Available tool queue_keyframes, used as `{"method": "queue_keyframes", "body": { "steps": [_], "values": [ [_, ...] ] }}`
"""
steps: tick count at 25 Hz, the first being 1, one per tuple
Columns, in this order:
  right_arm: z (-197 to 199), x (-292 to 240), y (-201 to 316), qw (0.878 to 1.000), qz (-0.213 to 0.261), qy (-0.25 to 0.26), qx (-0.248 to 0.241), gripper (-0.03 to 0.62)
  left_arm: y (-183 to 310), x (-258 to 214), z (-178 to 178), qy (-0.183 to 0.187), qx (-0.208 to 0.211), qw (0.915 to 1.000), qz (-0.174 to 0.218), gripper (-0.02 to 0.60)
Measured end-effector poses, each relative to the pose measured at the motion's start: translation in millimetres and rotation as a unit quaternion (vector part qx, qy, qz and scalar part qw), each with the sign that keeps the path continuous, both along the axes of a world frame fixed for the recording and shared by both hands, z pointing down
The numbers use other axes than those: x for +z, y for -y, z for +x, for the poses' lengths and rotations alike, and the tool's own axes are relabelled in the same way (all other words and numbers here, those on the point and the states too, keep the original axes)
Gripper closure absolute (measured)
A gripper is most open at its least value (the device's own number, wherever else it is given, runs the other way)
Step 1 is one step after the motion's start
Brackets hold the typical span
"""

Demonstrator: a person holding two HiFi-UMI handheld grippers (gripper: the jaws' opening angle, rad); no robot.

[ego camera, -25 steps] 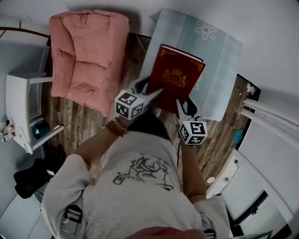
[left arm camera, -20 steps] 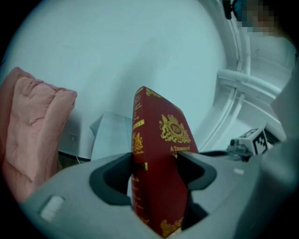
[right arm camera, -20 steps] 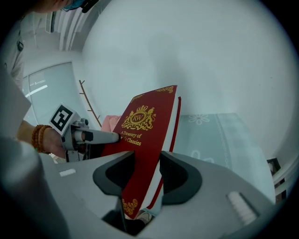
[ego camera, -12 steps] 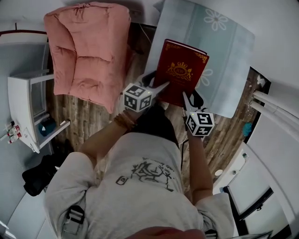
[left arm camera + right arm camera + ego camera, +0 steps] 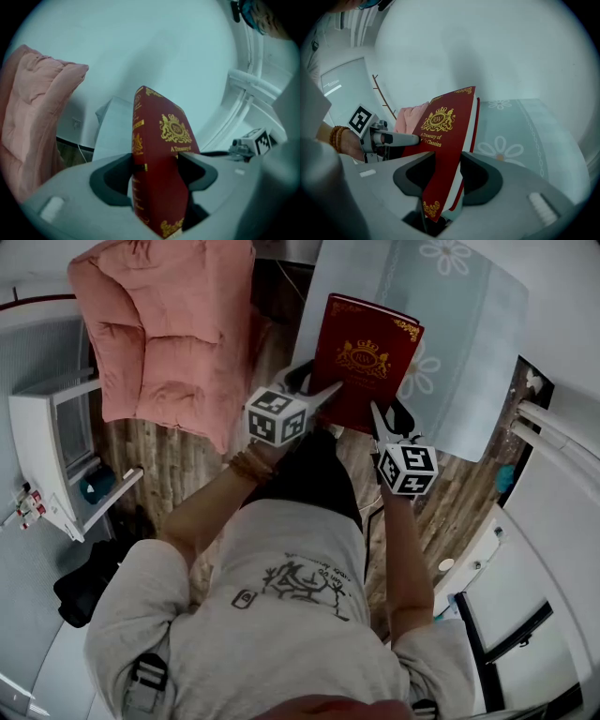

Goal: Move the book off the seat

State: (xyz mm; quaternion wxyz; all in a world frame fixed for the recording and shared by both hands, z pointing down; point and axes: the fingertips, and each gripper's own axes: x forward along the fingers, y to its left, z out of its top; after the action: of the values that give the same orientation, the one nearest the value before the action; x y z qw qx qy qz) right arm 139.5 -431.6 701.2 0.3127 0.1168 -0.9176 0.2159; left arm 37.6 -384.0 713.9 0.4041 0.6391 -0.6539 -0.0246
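Observation:
A dark red hardback book (image 5: 367, 360) with gold crest and lettering hangs in the air, held between both grippers above a pale blue table (image 5: 469, 343). My left gripper (image 5: 317, 401) is shut on the book (image 5: 159, 173) at its spine corner. At the near right corner my right gripper (image 5: 380, 423) is clamped on the book (image 5: 443, 154) across cover and pages. The pink cushioned seat (image 5: 164, 329) stands to the left of the book, with nothing on it.
A white shelf unit (image 5: 56, 456) with small items stands at the far left. Wooden floor (image 5: 187, 460) shows between seat and table. White pipes (image 5: 553, 432) run along the right wall. The person's body fills the lower middle.
Both grippers and the book have come down together, and the book now sits over the blue table's near edge. Neither grip has changed.

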Motion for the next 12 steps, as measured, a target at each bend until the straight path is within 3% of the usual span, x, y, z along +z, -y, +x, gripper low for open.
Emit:
{"method": "queue_keyframes", "body": {
  "steps": [12],
  "values": [
    [-0.3, 33.2, 3.6, 1.000, -0.012, -0.013, 0.015, 0.419, 5.0, 32.4, 0.4, 0.006, 0.009, 0.9998, -0.014, 0.275]
  ]
}}
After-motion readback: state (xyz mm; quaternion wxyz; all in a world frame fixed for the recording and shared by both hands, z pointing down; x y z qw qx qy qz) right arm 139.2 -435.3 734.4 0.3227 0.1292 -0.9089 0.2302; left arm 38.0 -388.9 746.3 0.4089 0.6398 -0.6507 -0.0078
